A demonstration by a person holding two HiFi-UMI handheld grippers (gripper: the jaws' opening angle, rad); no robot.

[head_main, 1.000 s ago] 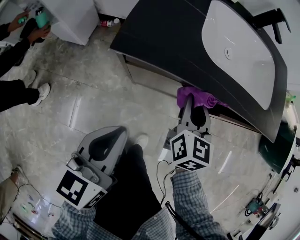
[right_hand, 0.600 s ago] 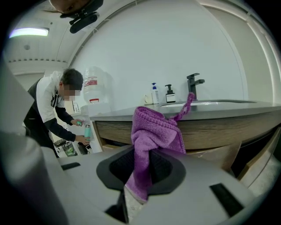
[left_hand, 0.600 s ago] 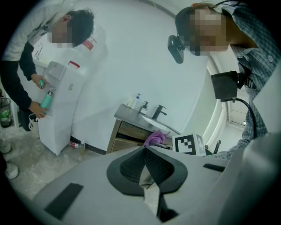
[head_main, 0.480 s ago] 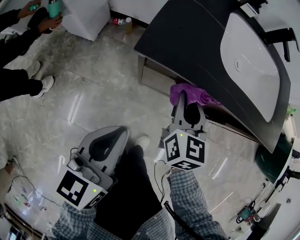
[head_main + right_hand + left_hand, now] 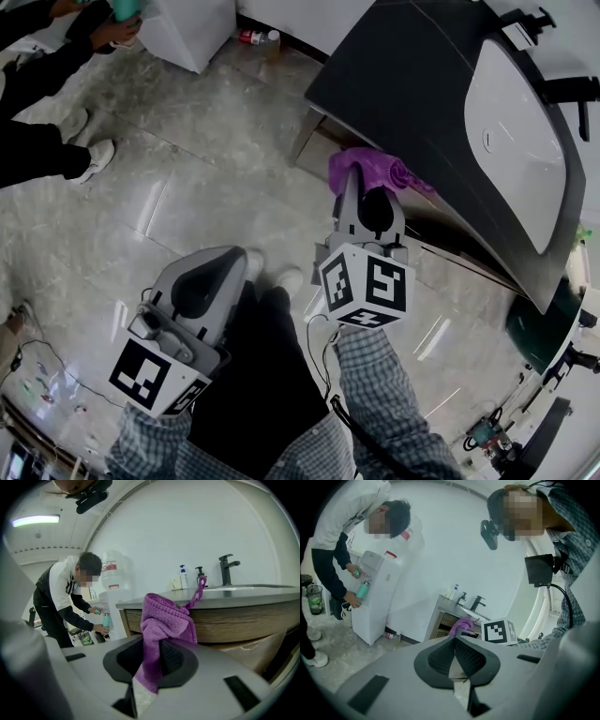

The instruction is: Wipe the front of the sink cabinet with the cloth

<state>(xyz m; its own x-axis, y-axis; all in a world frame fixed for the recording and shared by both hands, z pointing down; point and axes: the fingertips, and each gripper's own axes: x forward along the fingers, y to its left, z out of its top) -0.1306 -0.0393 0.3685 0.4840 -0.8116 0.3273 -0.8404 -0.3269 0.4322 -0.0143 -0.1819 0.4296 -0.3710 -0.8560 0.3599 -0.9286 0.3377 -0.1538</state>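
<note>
- In the head view, the cloth (image 5: 367,170) was seen bunched at the tip of the right gripper (image 5: 368,199). It was held up against the front of the sink cabinet (image 5: 322,148), just under the edge of the dark countertop (image 5: 412,94). Whether cloth and panel actually touched could not be told from this view.
- The cloth was judged to be light, soft and limp. A grip on a gathered fold would suit it, with a thick wad left beyond the tips to do the wiping. Tearing or breakage was not thought likely, though a thin fold might work loose under rubbing.
- The left gripper (image 5: 201,283) was held low over the floor, well apart from the cabinet.
- In the left gripper view, the jaws were seen brought together at their tips, with nothing pinched between them. The purple cloth was visible far off at the cabinet.
- In the right gripper view, the jaws were seen closed tightly on a fold of the cloth. A short tail hung below the pads and a thick wad stood above them. The wood-toned cabinet front lay just beyond the wad.
</note>
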